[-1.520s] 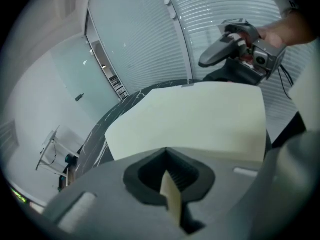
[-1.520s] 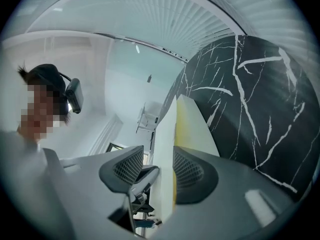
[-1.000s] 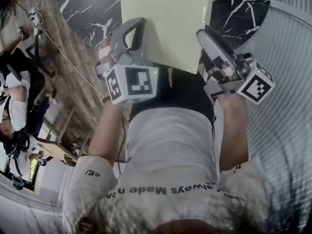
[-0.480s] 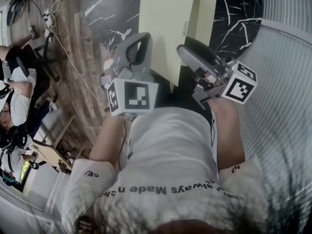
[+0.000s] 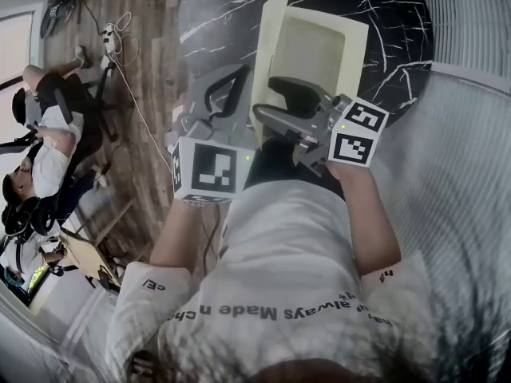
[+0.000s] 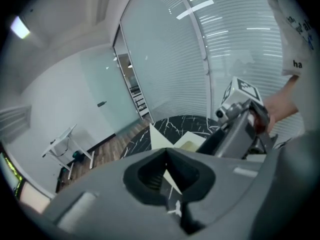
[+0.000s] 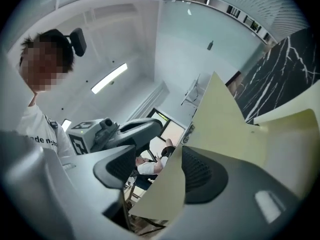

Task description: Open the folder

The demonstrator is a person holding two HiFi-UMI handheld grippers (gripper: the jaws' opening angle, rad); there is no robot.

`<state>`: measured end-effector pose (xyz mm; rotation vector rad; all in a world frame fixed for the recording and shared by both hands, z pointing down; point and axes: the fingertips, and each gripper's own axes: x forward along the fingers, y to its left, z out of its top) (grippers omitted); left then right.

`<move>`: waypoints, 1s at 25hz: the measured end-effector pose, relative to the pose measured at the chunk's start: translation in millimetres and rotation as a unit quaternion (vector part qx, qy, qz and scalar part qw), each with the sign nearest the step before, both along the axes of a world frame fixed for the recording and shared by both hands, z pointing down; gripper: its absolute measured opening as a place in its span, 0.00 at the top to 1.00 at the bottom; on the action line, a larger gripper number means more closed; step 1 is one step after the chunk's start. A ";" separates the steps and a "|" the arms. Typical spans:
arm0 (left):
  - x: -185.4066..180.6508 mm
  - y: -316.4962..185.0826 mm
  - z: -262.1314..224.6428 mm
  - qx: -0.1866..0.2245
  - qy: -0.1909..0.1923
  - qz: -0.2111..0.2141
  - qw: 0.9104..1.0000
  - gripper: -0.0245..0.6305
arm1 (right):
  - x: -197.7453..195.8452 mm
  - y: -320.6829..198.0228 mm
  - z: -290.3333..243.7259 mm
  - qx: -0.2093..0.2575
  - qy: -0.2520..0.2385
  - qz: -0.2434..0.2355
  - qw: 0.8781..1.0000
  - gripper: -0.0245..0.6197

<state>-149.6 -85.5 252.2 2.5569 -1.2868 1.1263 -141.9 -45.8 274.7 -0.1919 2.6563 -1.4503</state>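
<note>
On the black marble surface [image 5: 383, 22] ahead of me lies the pale yellow folder [image 5: 319, 50], its front cover standing up along the left edge while the rest stays flat. My right forearm reaches forward, the wrist turned inward so that the right gripper [image 5: 267, 102] points left across my body, with its marker cube up and to the right. Its jaws are spread, with the lifted cover [image 7: 225, 119] between them, lying against one pad and clear of the other. My left arm stretches straight ahead with the left gripper [image 5: 227, 82] just beside the cover's left side. Its jaws are pressed together at the tips, and I see a corner of the folder [image 6: 160, 139] beyond them.
</note>
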 end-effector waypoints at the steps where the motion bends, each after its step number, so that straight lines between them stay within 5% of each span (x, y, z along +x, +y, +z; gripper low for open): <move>1: -2.8 0.5 -5.4 0.001 0.000 0.002 1.000 0.96 | -11.1 1.9 -1.5 0.009 0.003 -0.011 1.000 0.52; 10: -45.9 8.3 -1.7 -0.018 -0.075 0.003 0.997 0.96 | -99.3 19.3 0.2 0.069 0.046 -0.084 0.993 0.45; 17: -108.2 14.3 50.5 -0.071 -0.145 -0.031 0.986 0.96 | -118.4 34.2 22.6 0.077 0.069 -0.122 0.987 0.43; 25: -127.0 20.4 54.4 -0.073 -0.111 -0.058 0.989 0.96 | -127.3 32.0 39.5 0.082 0.085 -0.132 0.984 0.44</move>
